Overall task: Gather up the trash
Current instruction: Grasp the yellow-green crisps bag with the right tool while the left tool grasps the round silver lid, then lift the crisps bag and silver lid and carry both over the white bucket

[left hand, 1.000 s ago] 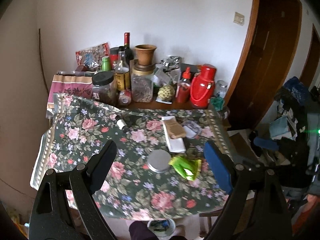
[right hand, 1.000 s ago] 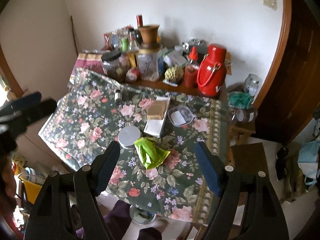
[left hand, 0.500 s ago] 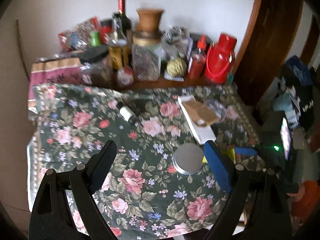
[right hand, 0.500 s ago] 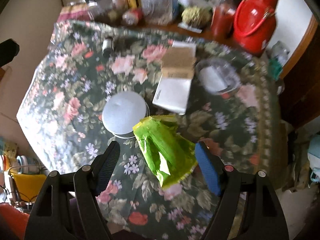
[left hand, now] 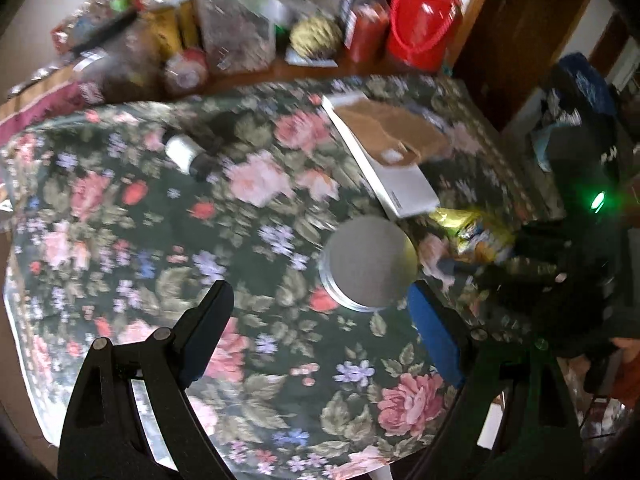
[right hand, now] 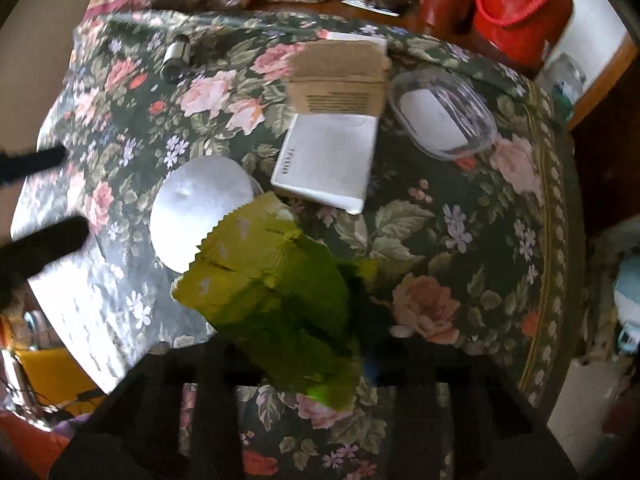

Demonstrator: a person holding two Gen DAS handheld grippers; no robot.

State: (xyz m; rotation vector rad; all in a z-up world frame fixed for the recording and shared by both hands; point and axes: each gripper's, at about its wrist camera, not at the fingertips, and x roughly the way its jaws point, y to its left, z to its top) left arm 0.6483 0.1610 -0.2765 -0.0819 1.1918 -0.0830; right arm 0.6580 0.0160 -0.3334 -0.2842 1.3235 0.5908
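Observation:
A crumpled green snack packet [right hand: 280, 288] lies on the floral tablecloth [left hand: 132, 248] beside a round silver lid [right hand: 200, 216]. My right gripper [right hand: 304, 360] points down at it, its jaws closing, and the packet is squeezed between the blurred fingers. The left wrist view shows the same packet [left hand: 472, 228] at the right with the right gripper [left hand: 520, 268] over it. My left gripper [left hand: 318, 300] hangs open just above the cloth with nothing between its fingers. The lid [left hand: 368, 264] lies by its blue right pad.
A white box under a piece of brown cardboard [right hand: 328, 160], a clear plastic tub [right hand: 444, 116] and a small bottle on its side [left hand: 186, 156] lie on the cloth. Jars, bottles and a red thermos [left hand: 424, 16] crowd the back. Clutter fills the floor at right.
Both grippers have dropped towards the table and tilted down. The right gripper's jaws have come together on the green packet. The left stays open.

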